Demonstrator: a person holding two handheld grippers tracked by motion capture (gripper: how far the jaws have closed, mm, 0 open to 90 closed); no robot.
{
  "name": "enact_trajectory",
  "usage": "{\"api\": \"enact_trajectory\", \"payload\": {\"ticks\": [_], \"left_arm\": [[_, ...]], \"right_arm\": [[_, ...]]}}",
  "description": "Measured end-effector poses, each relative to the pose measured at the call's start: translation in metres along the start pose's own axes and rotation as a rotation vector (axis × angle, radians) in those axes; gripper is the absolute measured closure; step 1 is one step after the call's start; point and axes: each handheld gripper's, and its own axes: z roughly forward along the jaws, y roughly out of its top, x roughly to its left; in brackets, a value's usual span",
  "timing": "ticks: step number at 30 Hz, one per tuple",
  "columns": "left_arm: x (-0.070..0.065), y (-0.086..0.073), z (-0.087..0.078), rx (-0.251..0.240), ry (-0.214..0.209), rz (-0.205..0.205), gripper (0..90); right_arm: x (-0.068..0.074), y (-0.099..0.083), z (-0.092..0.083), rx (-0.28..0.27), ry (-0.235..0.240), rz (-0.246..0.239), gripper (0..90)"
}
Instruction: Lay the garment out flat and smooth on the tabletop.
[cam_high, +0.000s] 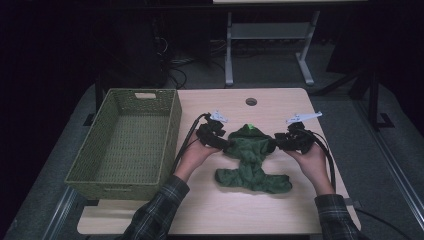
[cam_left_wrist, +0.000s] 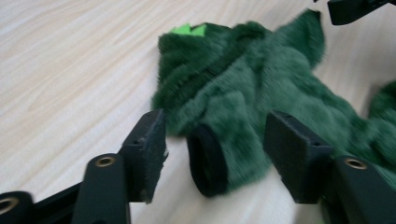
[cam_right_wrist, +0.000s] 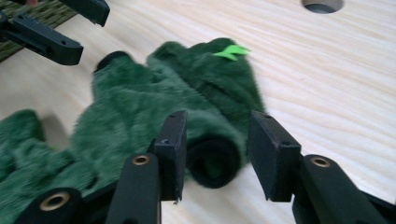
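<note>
The green fleece garment (cam_high: 251, 160) lies between both grippers, each black-cuffed sleeve end sitting ungripped inside open left gripper (cam_left_wrist: 215, 140) and right gripper (cam_right_wrist: 215, 144) jaws.

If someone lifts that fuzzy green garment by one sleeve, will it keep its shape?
Probably not. The green garment lies rumpled and folded on the table, so it would likely droop. Its thick pile suggests grippy rather than slippery, and it looks light and unlikely to break.

Green fleece garment (cam_high: 252, 162) between two tools, beside basket (cam_high: 131, 142)
</note>
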Motion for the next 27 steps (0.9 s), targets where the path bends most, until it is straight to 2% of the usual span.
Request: {"api": "enact_trajectory", "payload": {"ticks": [4, 7, 16, 21, 27], "left_arm": [[-0.008, -0.011, -0.008, 0.006, 0.005, 0.019, 33.0], [-0.012, -0.017, -0.014, -0.007, 0.015, 0.036, 29.1], [-0.031, -0.035, -0.034, -0.038, 0.022, 0.038, 21.2], [-0.045, -0.049, -0.04, -0.018, 0.012, 0.055, 13.8], [-0.06, -0.072, -0.046, -0.005, 0.008, 0.068, 12.7]], "right_arm": [[0.01, -0.004, -0.001, -0.021, 0.007, -0.014, 56.1], [0.017, -0.006, 0.0, -0.01, 0.022, -0.032, 55.3], [0.044, -0.008, -0.004, -0.036, 0.048, -0.086, 55.2], [0.056, -0.008, -0.007, -0.043, 0.08, -0.102, 56.0], [0.068, -0.006, -0.008, -0.058, 0.114, -0.122, 59.4]]}}
